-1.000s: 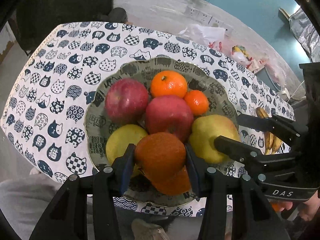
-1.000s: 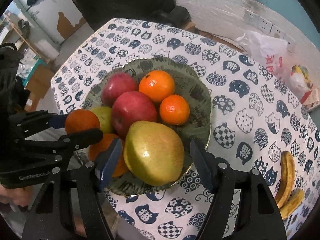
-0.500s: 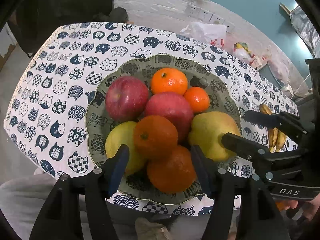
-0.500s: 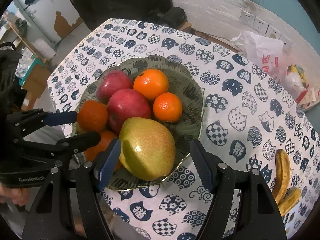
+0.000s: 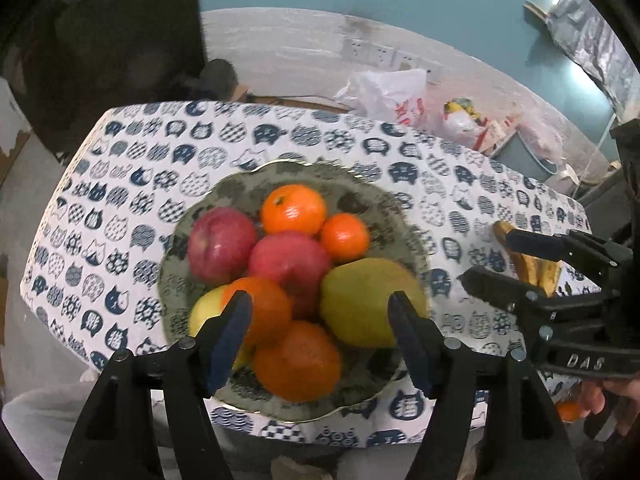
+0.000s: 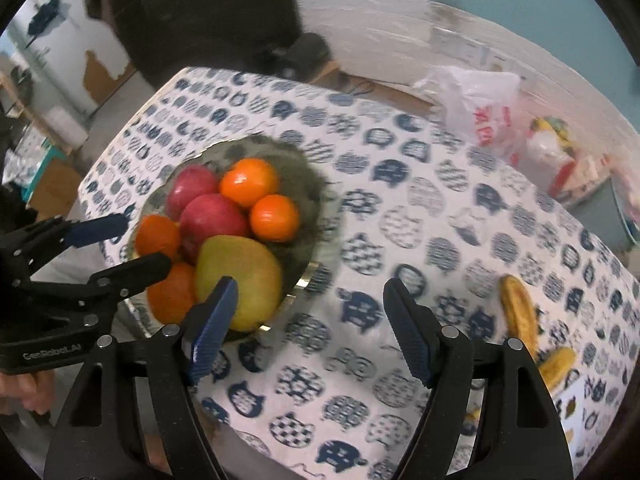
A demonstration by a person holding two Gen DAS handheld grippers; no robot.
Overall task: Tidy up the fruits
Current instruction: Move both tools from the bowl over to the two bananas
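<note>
Two bananas (image 6: pixel 520 314) lie on the table (image 6: pixel 400 168), right of the plate (image 6: pixel 308 200), lengthwise toward the right gripper (image 6: pixel 310 330), which is nearer. Both the right and left gripper (image 5: pixel 320 336) fingers are opening, empty.

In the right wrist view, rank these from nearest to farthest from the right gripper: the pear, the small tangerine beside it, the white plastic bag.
From the right gripper, whose jaws are opening with nothing between them:
1. Pear, at the plate's near edge, just behind the left finger.
2. Small tangerine, behind the pear on the plate.
3. White plastic bag, off the table by the far wall.
</note>
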